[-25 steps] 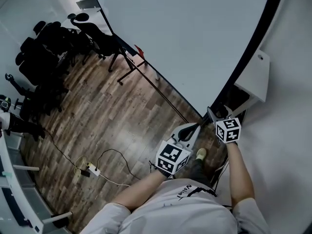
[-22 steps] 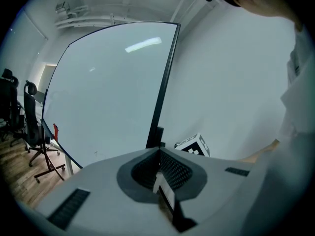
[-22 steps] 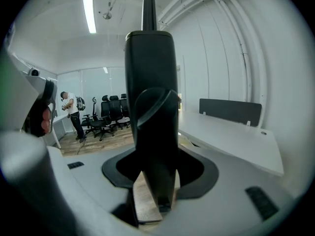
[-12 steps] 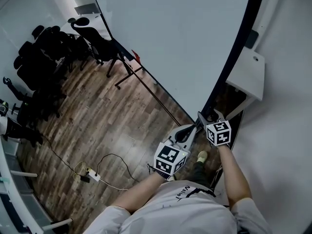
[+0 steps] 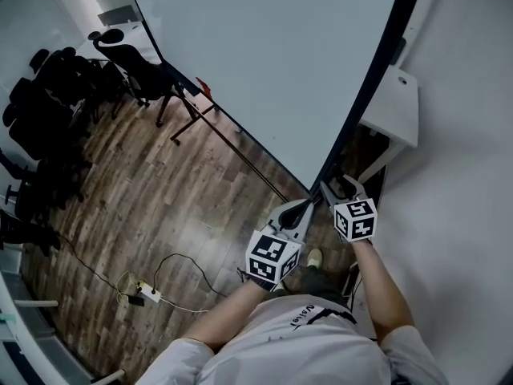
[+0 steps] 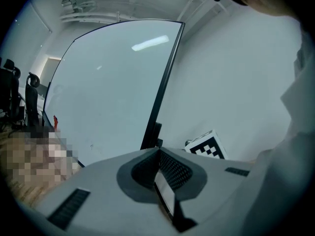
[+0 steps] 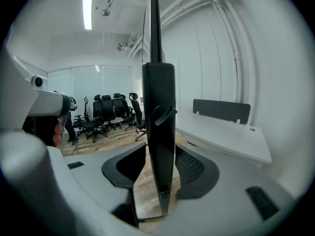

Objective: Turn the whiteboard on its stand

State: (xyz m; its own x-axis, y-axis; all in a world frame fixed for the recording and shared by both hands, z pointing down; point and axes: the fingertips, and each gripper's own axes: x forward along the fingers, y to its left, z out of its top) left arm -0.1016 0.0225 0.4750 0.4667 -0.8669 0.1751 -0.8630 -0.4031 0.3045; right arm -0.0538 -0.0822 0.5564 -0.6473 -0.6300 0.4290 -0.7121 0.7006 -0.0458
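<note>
- Gripping is done: the right gripper (image 5: 332, 189) is closed on the dark near edge of the whiteboard (image 5: 264, 62), and its pads (image 7: 124, 169) are pressed on both sides of that edge.
- The left gripper (image 5: 307, 208) is held just beside it, on the left. Its jaws are shut together and nothing is held in them.
- The whiteboard is seen standing up on the wood floor (image 5: 160, 199). It runs from the grippers away to the far left, where the stand's legs (image 5: 188, 115) and the black chairs (image 5: 48, 95) are found.
- A white desk (image 5: 393, 119) is seen just right of the board's near edge, by the wall.
- The turn itself is judged to be not finished. How much is left cannot be told.
- No box, bin or other holder is seen.
</note>
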